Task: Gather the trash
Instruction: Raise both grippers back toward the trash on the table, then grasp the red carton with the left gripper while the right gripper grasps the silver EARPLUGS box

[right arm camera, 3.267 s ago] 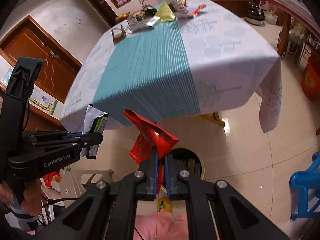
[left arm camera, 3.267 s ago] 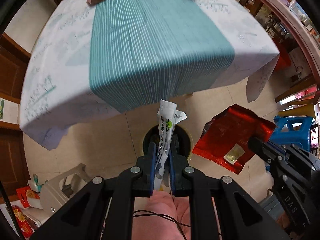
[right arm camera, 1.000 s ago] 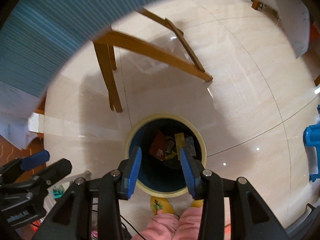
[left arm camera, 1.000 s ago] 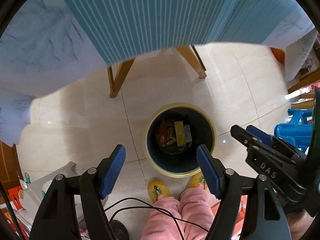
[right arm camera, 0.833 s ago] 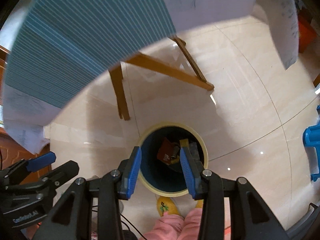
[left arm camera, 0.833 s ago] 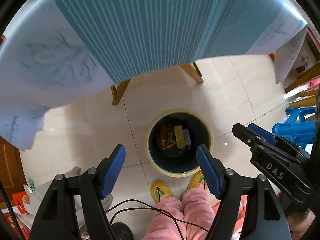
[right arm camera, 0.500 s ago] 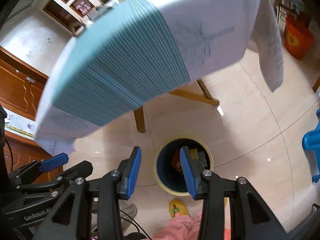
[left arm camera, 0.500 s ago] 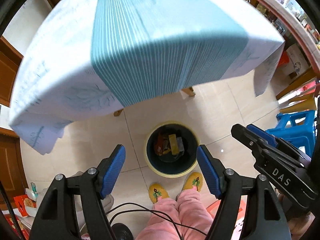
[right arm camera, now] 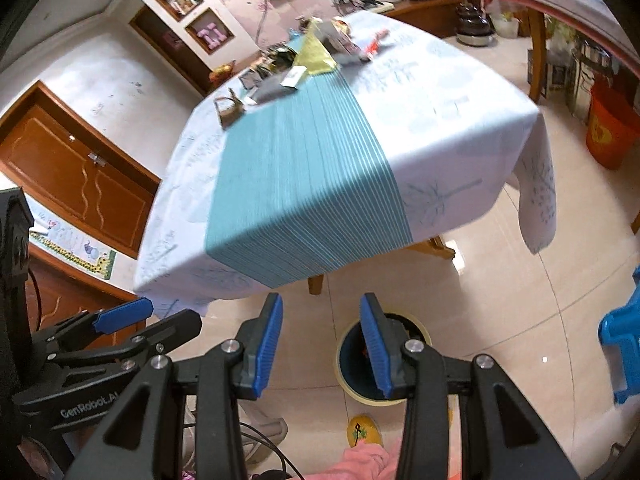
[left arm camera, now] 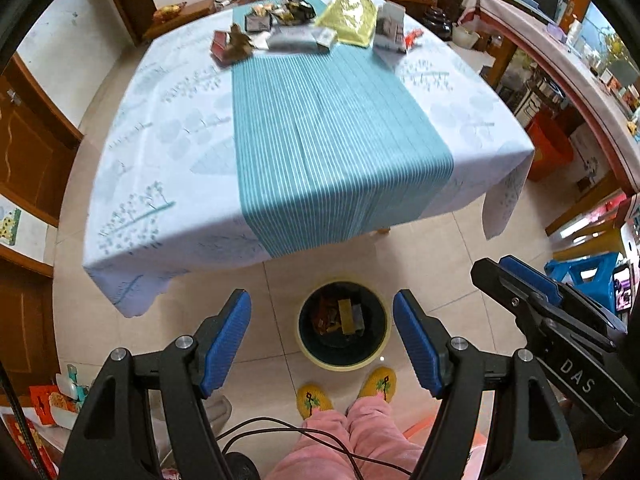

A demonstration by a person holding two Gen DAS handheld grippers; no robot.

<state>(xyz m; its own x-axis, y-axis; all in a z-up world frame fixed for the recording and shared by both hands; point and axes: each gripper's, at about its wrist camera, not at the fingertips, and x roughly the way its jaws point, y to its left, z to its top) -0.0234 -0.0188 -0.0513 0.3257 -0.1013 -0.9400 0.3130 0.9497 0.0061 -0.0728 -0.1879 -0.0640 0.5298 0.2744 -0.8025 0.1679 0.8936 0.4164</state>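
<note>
A round bin [left arm camera: 344,326] with a yellow rim stands on the floor at the table's near edge, with several wrappers inside; it also shows in the right wrist view [right arm camera: 360,376], partly behind a finger. Several wrappers [left arm camera: 316,26] lie at the far end of the table; they also show in the right wrist view [right arm camera: 304,60]. My left gripper [left arm camera: 322,340] is open and empty above the bin. My right gripper [right arm camera: 320,344] is open and empty, just left of the bin.
The table [left arm camera: 168,128] carries a pale cloth with a teal striped runner [left arm camera: 332,132]. Blue plastic stool [left arm camera: 584,276] on the right, orange bucket [right arm camera: 612,132] beyond. Wooden doors [right arm camera: 76,176] on the left. The person's slippers [left arm camera: 348,392] stand by the bin.
Both grippers, earlier shut on a white wrapper and a red wrapper, opened over the bin. Both have since tilted up from the bin towards the table top.
</note>
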